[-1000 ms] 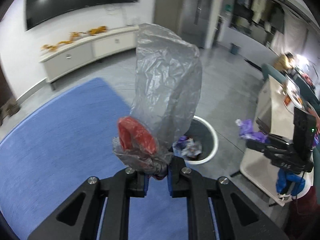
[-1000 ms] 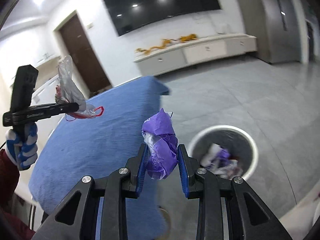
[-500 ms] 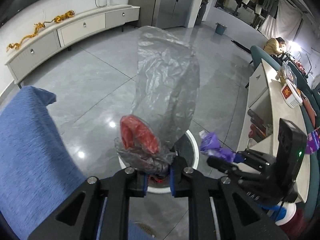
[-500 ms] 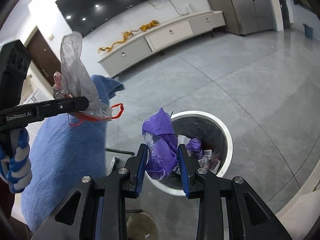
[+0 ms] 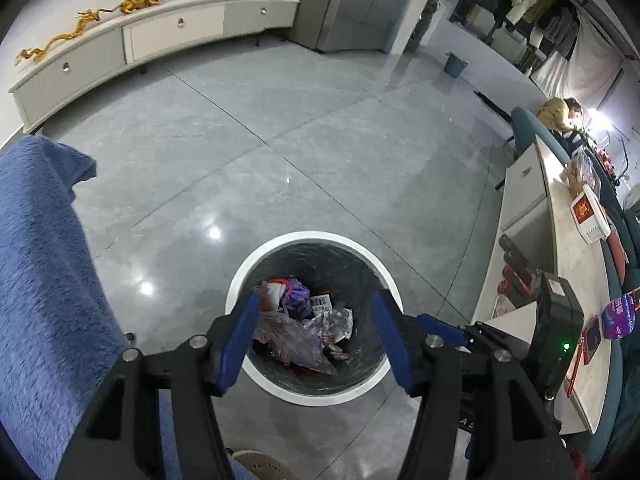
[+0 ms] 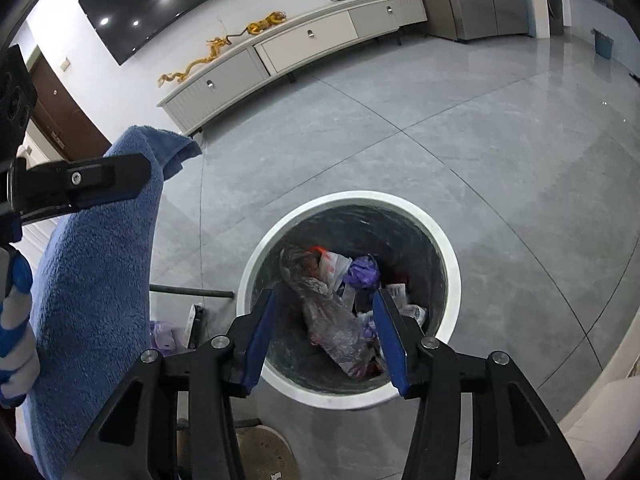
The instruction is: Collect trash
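Trash (image 6: 336, 312) half-hidden deep in bin (image 5: 256, 264) — both grippers (image 5: 316, 336) (image 6: 326, 334) empty, jaws opening — only right view shows gloved hand (image 6: 16, 340).

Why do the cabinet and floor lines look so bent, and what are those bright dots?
Left wrist view: fisheye lens bows the long white cabinet; ceiling lights glare off the glossy grey floor. Right wrist view: same curving, dark corners, lights mirrored in the black wall screen; the white-rimmed round bin stays sharp.

Right gripper (image 6: 326, 334) jaws opening (empty), bin (image 6: 450, 256) below
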The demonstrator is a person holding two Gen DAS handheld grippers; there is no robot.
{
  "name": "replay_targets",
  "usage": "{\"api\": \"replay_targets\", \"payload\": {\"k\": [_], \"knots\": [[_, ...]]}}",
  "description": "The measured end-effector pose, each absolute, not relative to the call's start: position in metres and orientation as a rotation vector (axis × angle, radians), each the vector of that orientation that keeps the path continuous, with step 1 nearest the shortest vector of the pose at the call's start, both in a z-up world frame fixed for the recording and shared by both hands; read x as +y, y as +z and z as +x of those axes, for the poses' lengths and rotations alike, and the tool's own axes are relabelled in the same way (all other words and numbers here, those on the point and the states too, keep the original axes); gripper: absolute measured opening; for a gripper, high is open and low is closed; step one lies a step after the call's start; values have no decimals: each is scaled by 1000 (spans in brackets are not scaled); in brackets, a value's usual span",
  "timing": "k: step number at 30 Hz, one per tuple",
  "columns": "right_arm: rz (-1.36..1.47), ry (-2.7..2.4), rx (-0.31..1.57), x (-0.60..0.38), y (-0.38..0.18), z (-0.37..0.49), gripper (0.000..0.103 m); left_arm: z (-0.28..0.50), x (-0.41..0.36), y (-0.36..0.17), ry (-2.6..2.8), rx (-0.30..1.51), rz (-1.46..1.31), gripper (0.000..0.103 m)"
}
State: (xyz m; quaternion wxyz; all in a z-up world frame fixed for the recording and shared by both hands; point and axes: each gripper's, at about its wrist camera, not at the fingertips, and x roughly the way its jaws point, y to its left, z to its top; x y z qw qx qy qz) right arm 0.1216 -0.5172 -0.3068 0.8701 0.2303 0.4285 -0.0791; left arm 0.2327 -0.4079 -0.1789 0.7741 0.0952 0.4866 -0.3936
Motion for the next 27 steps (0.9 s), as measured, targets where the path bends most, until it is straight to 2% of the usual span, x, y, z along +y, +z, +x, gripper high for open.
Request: {"api": "replay_targets", "payload": {"k": [8, 12, 14, 19, 27], "knots": [[419, -165, 809, -494, -257, 102, 58, 195, -360, -134, -767, 847, 189, 58], [370, -170, 734, -472, -213, 90, 71, 172, -324, -113, -710, 784, 193, 60], [351, -161, 697, -458, -194, 85, 74, 161, -300, -101, -663, 744, 185, 63], [265, -143, 599, -409, -143, 70, 88, 140, -233, -78, -529, 668, 134, 63], [130, -134, 484, -327, -86, 54, 100, 110, -131, -50, -309, 569, 60, 64]]}}
